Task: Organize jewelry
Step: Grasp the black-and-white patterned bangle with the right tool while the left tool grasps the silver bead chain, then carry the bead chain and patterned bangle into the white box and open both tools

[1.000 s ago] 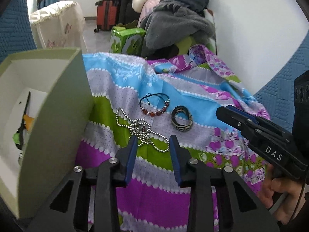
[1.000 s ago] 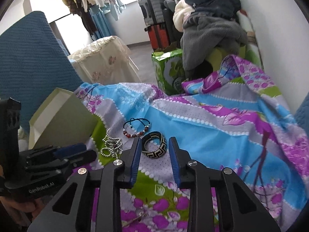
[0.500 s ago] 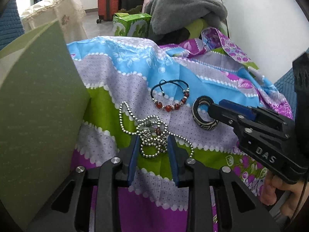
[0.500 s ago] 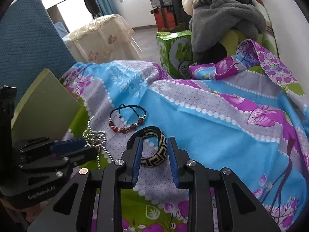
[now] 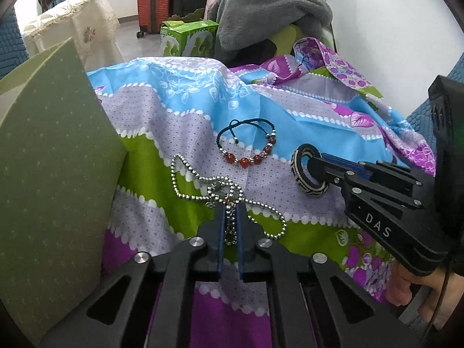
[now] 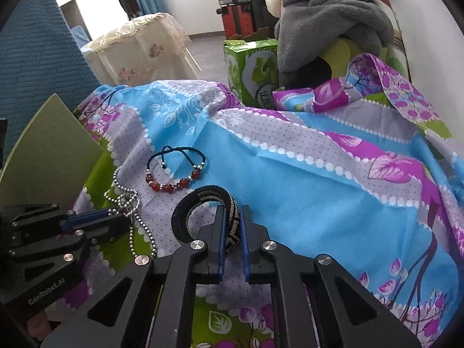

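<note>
A silver bead necklace [image 5: 203,185] lies tangled on the patterned cloth; my left gripper [image 5: 230,211] is shut on its knotted middle. It also shows in the right wrist view [image 6: 127,203]. A black-and-cream woven bangle [image 6: 203,200] stands on edge, and my right gripper [image 6: 233,213] is shut on its band; it also shows in the left wrist view [image 5: 301,174]. A red-bead bracelet on a dark cord [image 5: 246,145] lies flat beyond both, untouched, and shows in the right wrist view [image 6: 174,171] too.
A green open box [image 5: 55,174] stands at the left, its wall close to the necklace. The bright cloth [image 6: 319,174] covers the surface in folds. A green carton [image 6: 252,66], piled clothes [image 6: 327,14] and suitcases sit behind. A white wall is at the right.
Both grippers moved forward and down and closed: the left onto the necklace's knot, the right onto the bangle's band. One second ago both were open and short of the jewelry.
</note>
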### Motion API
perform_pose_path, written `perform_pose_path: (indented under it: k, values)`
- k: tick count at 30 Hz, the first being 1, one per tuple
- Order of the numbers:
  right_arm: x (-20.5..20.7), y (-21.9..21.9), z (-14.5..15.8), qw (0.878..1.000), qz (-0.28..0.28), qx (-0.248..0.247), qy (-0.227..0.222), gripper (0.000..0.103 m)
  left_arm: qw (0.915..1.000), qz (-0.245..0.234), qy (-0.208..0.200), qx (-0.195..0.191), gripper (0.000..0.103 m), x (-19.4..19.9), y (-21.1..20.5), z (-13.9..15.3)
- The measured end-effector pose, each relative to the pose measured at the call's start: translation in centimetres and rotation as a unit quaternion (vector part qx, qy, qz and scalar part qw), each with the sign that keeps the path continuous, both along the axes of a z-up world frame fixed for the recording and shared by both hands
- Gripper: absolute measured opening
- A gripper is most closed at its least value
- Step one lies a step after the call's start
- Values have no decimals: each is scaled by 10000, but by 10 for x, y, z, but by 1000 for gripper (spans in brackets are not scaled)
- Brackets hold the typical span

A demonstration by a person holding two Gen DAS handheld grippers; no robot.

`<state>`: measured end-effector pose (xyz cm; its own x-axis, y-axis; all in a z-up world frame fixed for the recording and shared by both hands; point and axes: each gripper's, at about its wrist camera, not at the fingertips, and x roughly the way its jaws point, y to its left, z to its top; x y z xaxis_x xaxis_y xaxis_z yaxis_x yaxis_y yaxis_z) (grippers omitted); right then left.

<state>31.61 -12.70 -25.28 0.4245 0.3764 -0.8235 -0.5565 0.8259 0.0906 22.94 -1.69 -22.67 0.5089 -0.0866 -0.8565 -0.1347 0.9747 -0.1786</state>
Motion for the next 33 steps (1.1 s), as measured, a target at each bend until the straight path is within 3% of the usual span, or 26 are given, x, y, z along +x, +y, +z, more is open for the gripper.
perform_pose_path:
  k: [18,27,33]
  values:
    - [-33,-32,60,9977,-436,323,-403,6,9980,-330,-457,-284,6,-24,-6,48]
    - [-61,-43,63,9972,-673,165,-269,7,9967,-378,-645,-326,6,-46,-3,68]
    - [-86,-51,81,9952,-889,184,-354,7,9954,-495,-694,-435,6,-61,-7,73]
